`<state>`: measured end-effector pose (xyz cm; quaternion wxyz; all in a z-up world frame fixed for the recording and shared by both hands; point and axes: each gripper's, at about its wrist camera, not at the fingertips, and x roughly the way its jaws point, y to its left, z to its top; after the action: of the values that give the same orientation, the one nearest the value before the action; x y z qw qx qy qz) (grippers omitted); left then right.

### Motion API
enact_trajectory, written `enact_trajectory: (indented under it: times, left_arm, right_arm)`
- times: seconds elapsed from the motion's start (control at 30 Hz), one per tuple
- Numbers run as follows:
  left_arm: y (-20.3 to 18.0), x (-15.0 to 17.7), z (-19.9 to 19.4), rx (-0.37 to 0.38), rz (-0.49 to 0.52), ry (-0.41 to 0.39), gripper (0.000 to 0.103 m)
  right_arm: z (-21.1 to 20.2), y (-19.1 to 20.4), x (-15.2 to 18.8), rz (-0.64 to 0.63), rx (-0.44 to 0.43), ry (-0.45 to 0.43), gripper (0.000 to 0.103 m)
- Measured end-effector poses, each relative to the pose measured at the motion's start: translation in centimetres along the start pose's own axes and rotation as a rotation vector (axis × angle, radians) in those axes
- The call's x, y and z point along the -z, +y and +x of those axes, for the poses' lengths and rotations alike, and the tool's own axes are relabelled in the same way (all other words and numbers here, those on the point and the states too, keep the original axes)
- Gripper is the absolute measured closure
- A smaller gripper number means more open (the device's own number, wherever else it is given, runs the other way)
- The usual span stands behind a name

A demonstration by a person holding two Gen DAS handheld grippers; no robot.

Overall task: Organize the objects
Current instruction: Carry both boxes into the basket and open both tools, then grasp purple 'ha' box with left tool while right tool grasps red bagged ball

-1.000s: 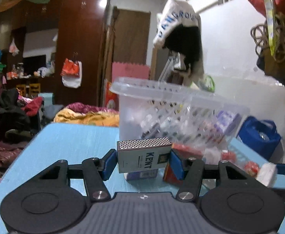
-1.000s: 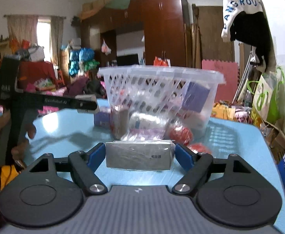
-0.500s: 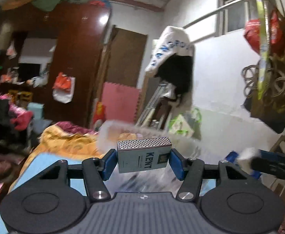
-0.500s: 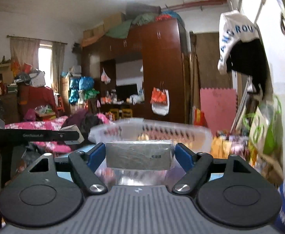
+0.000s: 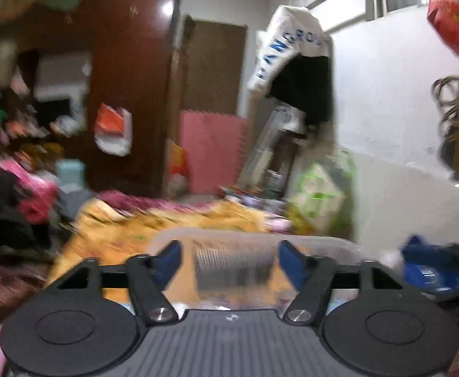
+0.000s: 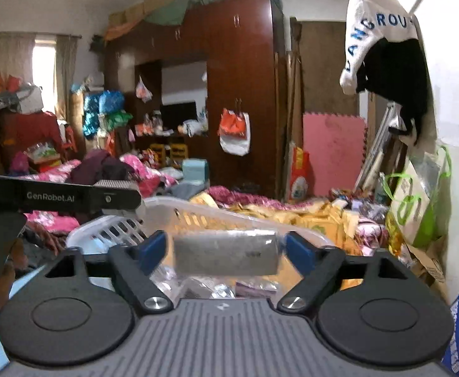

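In the left wrist view my left gripper (image 5: 229, 264) is open above the clear plastic basket (image 5: 323, 245). The Kent cigarette pack (image 5: 232, 267) is a blur between the spread blue pads, touching neither, falling toward the basket. In the right wrist view my right gripper (image 6: 226, 251) is also open over the basket (image 6: 198, 213). A silver foil-wrapped pack (image 6: 224, 256) hangs blurred between its pads with a gap on each side. The left gripper's black body (image 6: 56, 196) shows at the left, over the basket's rim.
Several wrapped packets (image 6: 217, 286) lie inside the basket. A blue bag (image 5: 430, 270) is at the right. Behind are a dark wardrobe (image 6: 239, 94), a bed heaped with clothes (image 6: 119, 169), and a pink mat (image 6: 333, 154) by the wall.
Both grippers rose from table level to above the basket's rim. Both opened and let go: the Kent pack and the silver pack were gripped before and now drop free.
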<state>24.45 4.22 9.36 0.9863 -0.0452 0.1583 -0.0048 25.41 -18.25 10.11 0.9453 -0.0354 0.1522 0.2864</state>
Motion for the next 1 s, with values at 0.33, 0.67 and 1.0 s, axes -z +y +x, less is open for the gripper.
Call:
enact_trajectory:
  times: [0.33,0.67,1.0]
  left_arm:
    - [2.4,6.0,-9.3,0.053,-0.012,-0.070,0.004]
    - [4.1,10.6,-1.9,0.004,-0.046,0.252,0.007]
    - [3.3,12.8,-0.3,-0.067,0.018,0.297,0.008]
  right_arm:
    - [-8.8,-1.4,8.3,0.049,-0.135,-0.029,0.000]
    - [-5.0,-1.4,13.3,0.043,-0.082,0.200,0.003]
    - [-5.5,-0.7,14.7,0.005,-0.046,0.216,0.044]
